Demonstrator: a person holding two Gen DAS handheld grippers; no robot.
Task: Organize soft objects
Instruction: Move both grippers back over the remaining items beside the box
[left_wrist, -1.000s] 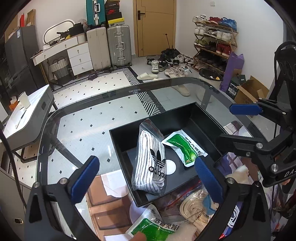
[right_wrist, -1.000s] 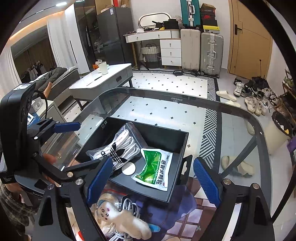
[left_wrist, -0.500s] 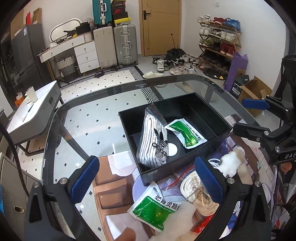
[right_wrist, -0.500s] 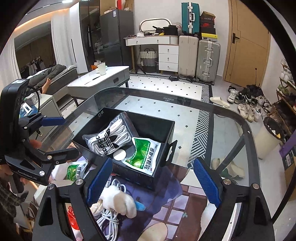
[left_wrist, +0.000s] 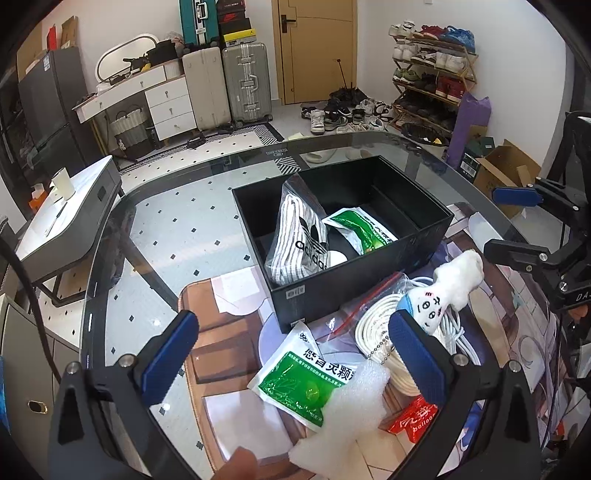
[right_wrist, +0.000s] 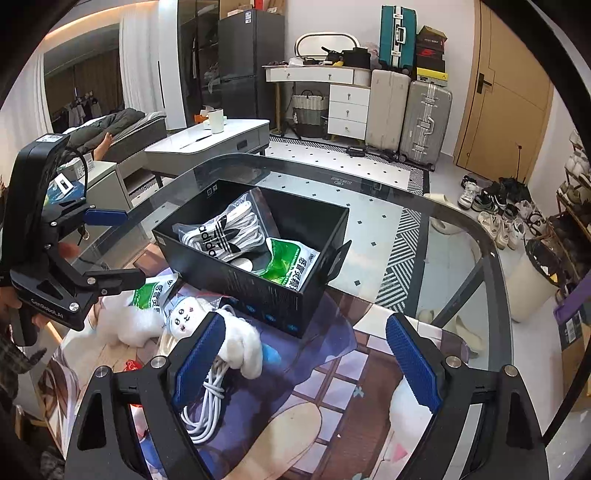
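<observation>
On the glass table (left_wrist: 155, 236) stands a black box (left_wrist: 369, 291) holding a bag of striped socks (left_wrist: 301, 236) and a green packet (left_wrist: 364, 230). The left gripper (left_wrist: 295, 354) has its jaws spread wide, empty — between them, at its six o'clock, lie a second green packet (left_wrist: 299, 376) and a white foam piece (left_wrist: 351, 413). The right gripper (right_wrist: 306, 358) is also spread, pinching nothing; a white plush toy (right_wrist: 236, 339) lies on a white cable (right_wrist: 207, 402) beside its left finger, at the box's seven o'clock.

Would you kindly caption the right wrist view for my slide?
Open right gripper above white plush toy, near black box holding socks.
</observation>
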